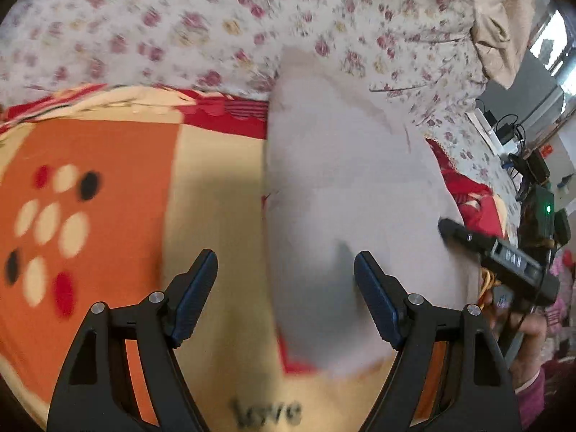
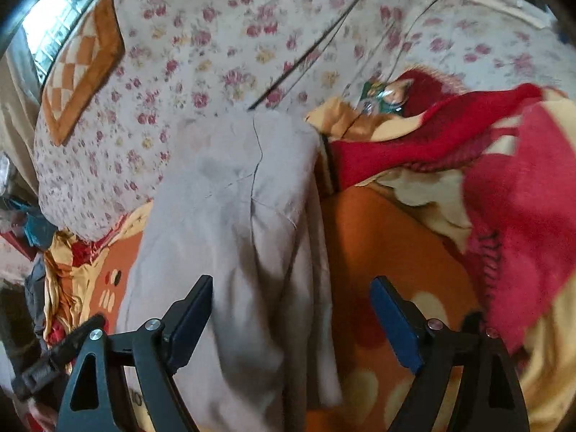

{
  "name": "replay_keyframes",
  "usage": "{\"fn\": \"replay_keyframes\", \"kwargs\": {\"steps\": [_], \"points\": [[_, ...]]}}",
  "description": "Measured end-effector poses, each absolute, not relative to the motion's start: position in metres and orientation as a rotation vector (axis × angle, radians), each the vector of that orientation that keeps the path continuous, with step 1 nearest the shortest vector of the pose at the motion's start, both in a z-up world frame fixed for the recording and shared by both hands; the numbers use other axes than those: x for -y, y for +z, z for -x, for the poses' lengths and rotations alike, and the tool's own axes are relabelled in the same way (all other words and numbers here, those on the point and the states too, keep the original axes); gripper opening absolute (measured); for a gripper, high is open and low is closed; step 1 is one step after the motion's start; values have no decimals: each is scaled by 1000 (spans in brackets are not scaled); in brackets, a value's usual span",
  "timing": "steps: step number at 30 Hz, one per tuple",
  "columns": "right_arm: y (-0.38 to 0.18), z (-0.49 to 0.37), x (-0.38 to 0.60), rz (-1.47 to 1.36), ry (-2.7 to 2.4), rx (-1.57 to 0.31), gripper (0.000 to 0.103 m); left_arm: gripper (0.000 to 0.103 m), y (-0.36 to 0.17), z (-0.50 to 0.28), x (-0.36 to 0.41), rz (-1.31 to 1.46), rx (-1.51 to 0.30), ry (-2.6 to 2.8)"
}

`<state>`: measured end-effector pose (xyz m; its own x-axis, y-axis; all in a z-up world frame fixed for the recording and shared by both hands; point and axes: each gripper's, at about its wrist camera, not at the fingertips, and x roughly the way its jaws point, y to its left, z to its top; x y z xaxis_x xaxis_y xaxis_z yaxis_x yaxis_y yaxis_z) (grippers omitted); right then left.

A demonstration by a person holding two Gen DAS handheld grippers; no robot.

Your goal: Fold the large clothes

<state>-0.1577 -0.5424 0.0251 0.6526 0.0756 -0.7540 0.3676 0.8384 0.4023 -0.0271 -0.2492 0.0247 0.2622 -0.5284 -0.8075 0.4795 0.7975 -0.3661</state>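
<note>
A large pale pinkish-grey garment (image 1: 342, 194) lies folded into a long strip on an orange, cream and red blanket (image 1: 118, 165). My left gripper (image 1: 286, 273) is open and empty, hovering over the garment's left edge. The other gripper (image 1: 500, 255) shows at the garment's right side. In the right wrist view the same garment (image 2: 230, 223) runs away from me, with a seam and folds down its middle. My right gripper (image 2: 291, 306) is open and empty, with its jaws astride the garment's right edge.
A floral quilt (image 1: 223, 25) is bunched along the far side (image 2: 230, 46). A checked orange pillow (image 2: 84, 57) lies at the far left. A red and yellow blanket (image 2: 504, 187) is heaped to the right. Cables and devices (image 1: 532, 165) sit at the bed's right end.
</note>
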Motion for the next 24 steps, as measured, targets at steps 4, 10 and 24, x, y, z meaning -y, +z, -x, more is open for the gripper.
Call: {"fn": "replay_keyframes", "kwargs": {"steps": [4,10,24], "points": [[13,137,552,-636,-79,-867,85,79,-2,-5,277,57,-1205,-759],[-5,111,565,-754,31,-864,81,91,-22,-34,288,167,-1277,-825],[54,160,494,-722,239,-734,34,25,69,48,225,92,-1140,-920]]}}
